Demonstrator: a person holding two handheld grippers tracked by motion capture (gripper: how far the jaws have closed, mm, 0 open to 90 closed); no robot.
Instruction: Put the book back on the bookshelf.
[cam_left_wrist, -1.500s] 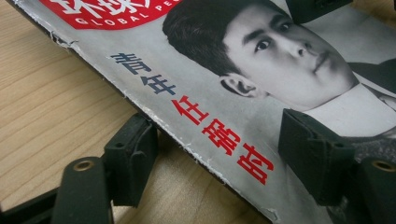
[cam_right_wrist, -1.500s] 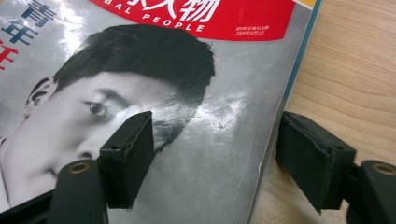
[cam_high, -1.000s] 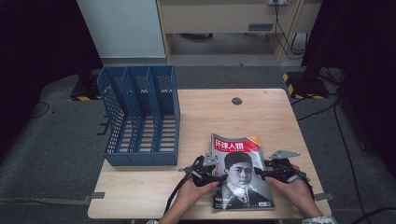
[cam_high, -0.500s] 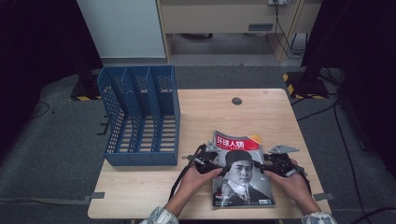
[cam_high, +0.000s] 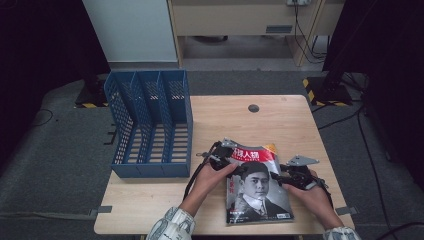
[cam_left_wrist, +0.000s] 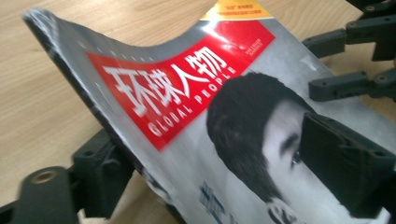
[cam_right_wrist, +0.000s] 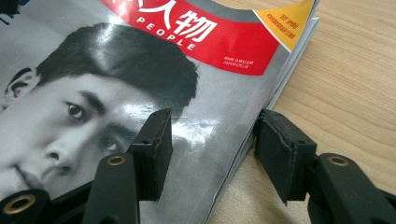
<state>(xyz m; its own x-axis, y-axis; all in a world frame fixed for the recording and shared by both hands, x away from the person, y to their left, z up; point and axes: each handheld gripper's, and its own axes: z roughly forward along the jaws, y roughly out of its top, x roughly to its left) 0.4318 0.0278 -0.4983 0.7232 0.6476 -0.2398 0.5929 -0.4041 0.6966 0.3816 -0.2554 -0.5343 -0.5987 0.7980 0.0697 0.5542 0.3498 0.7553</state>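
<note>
- Magazine (cam_high: 257, 187) lies face up near the desk's (cam_high: 280, 120) front edge, right of the middle, its red title band toward the far edge and its lower end reaching close to the front edge.
- My left claw (cam_high: 231, 165) stands at the magazine's left edge, near the upper left corner. In the left gripper view that edge (cam_left_wrist: 100, 116) is lifted off the desk and curls upward, with one jaw under it and the other over the cover. The jaws have just been opening; they straddle the edge loosely and I see no pad pressing on it, so this claw is released.
- My right claw (cam_high: 281, 176) sits at the magazine's right edge. In the right gripper view one jaw rests over the glossy cover (cam_right_wrist: 140, 79) and the other stands just off the stacked page edges on the bare wood. These jaws have just been closing with the edge between them, but a gap remains: not clenched.
- Blue file rack (cam_high: 150, 122) lies on the desk's left side, well apart from the magazine.
</note>
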